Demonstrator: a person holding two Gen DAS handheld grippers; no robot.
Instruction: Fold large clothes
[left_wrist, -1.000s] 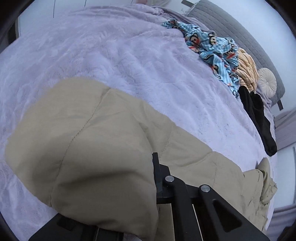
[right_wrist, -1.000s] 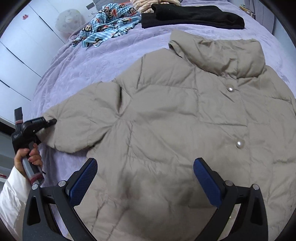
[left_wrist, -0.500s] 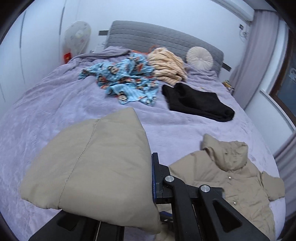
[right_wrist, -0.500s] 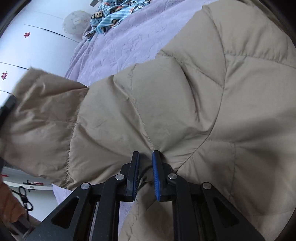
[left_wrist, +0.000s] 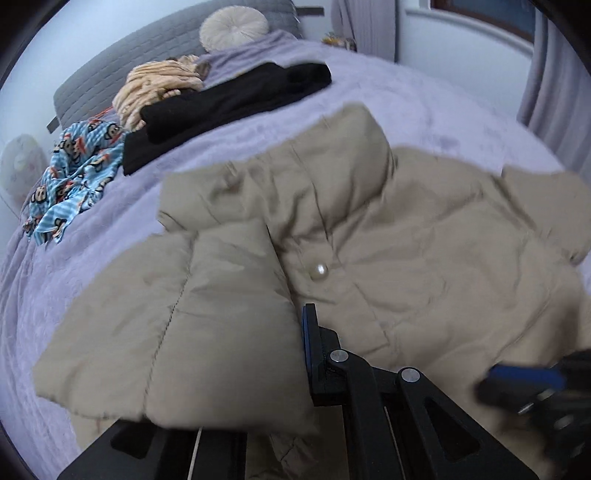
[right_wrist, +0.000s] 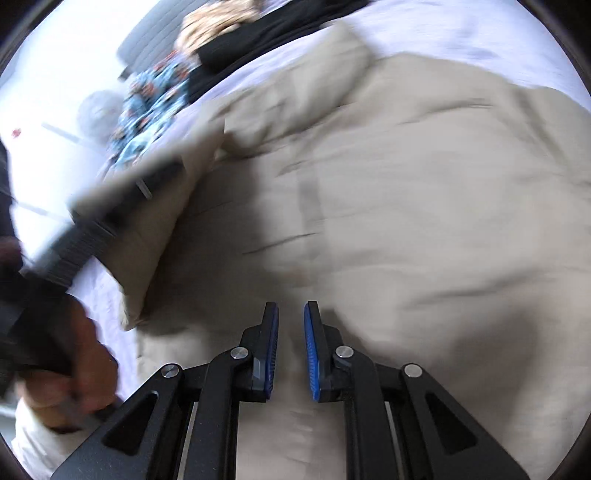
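Two claws work a beige puffer jacket spread on a lilac plush bed.

Far left on the bed (left_wrist: 424, 99) lies a crumpled blue cartoon-print cloth (left_wrist: 70, 173), then a ribbed cream knit (left_wrist: 155, 85) and a flat black garment (left_wrist: 229, 103), with a round tufted cushion (left_wrist: 232, 26) against the grey quilted headboard (left_wrist: 122, 62). The left claw (left_wrist: 258, 350) pinches a padded, stitched sleeve (left_wrist: 177, 325) of the jacket (left_wrist: 424, 266), folded in over the chest beside a pearly round button (left_wrist: 318, 272); only one blue-padded finger shows, the other hidden under fabric. The right claw (right_wrist: 291, 343) hangs over the smooth quilted body, its ribbed blue pads nearly together with a narrow gap and nothing between them. Its view is blurred; a hand (right_wrist: 70, 365) grips the other tool at its left edge.
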